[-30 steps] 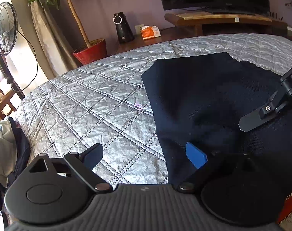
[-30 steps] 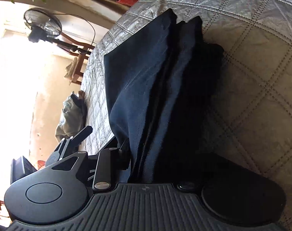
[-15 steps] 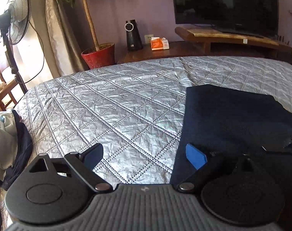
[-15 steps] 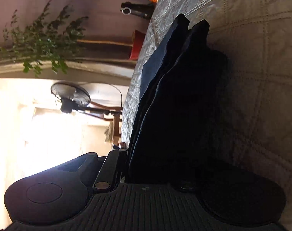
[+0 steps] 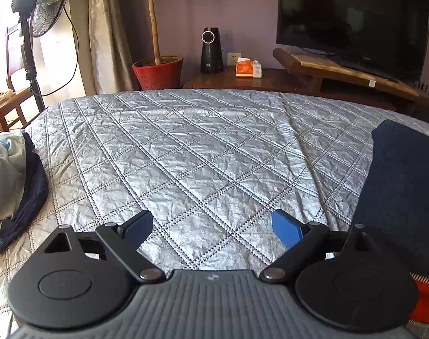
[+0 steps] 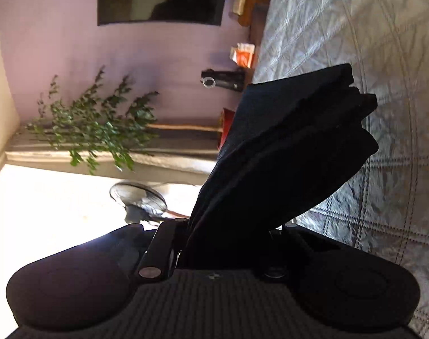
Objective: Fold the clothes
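A folded navy garment [image 6: 285,158] hangs from my right gripper [image 6: 214,243], which is rolled sideways and shut on its lower end; the cloth is lifted off the silver quilted bed [image 6: 369,42]. In the left wrist view the same navy garment [image 5: 403,186] shows at the right edge over the bed [image 5: 186,155]. My left gripper [image 5: 213,227] is open and empty, its blue-padded fingers [image 5: 287,227] spread low over bare quilt, left of the garment.
A pile of pale and dark clothes [image 5: 11,180] lies at the bed's left edge. Beyond the bed stand a red plant pot [image 5: 158,72], a standing fan [image 5: 42,8], a wooden chair [image 5: 5,99], a black speaker [image 5: 211,50] and a TV [image 5: 352,22] on a wooden stand.
My left gripper has swung left off the garment onto bare quilt, staying open. My right gripper has lifted the folded garment up off the bed, still shut on it.
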Motion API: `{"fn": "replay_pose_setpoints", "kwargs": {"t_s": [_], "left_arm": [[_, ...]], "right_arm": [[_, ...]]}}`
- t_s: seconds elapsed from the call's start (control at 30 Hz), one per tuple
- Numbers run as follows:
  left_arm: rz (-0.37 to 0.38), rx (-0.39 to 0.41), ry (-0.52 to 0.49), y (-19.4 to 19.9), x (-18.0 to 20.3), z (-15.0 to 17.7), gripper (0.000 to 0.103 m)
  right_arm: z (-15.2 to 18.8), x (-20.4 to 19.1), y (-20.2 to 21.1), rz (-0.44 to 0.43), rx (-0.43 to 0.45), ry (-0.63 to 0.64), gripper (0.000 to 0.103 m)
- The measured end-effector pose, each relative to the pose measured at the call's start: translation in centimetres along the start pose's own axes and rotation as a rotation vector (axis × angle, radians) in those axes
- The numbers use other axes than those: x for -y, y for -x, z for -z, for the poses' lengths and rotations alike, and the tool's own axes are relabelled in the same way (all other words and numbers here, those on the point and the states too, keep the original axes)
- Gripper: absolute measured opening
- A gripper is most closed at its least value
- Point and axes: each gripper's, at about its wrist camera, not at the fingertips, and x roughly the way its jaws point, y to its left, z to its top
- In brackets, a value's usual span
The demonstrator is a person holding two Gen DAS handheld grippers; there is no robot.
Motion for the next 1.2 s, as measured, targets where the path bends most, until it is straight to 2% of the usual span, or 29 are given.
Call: {"fn": "replay_pose_setpoints", "kwargs": {"t_s": [0.17,0.3,0.47,0.7,0.9,1.0,1.13,1.17,1.2], "left_arm": [[0.007,0.01,0.007,0.4,0.2,0.5,0.089],[0.021,0.021,0.024,0.7,0.6,0.5,0.089],[0.073,0.007,0.058,1.5,1.2,0.0,0.089],[0.105,0.015,0.062,2.5,2.7,-0.4,0.089],[0.123,0.007,0.017,2.8,5.0,-0.1,0.089],[0.13,0.008,-0.015,3.0,6.0,0.0,0.089],[0.137,0.009,-0.055,3.1,6.5,0.1,0.089],[0.138,0.008,-0.064,3.1,6.6,0.1,0.089],[0.139,0.007,-0.069,3.1,6.6,0.1,0.089]], "right_arm": [[-2.3,-2.4,3.1,-0.059,0.103,0.029,0.015],[-5.5,-5.3,6.5,-0.074,0.176,0.107,0.015],[-9.8,-7.4,11.5,-0.073,0.331,0.158,0.015],[-15.7,-8.0,17.0,0.072,0.535,0.222,0.015],[-18.7,-6.6,18.0,0.136,0.675,0.241,0.015],[-20.0,-4.0,17.5,0.195,0.731,0.2,0.015],[-20.7,1.7,16.2,0.403,0.742,0.065,0.015],[-20.4,2.3,16.5,0.41,0.769,0.067,0.016],[-20.1,2.9,16.7,0.417,0.795,0.068,0.022]]}}
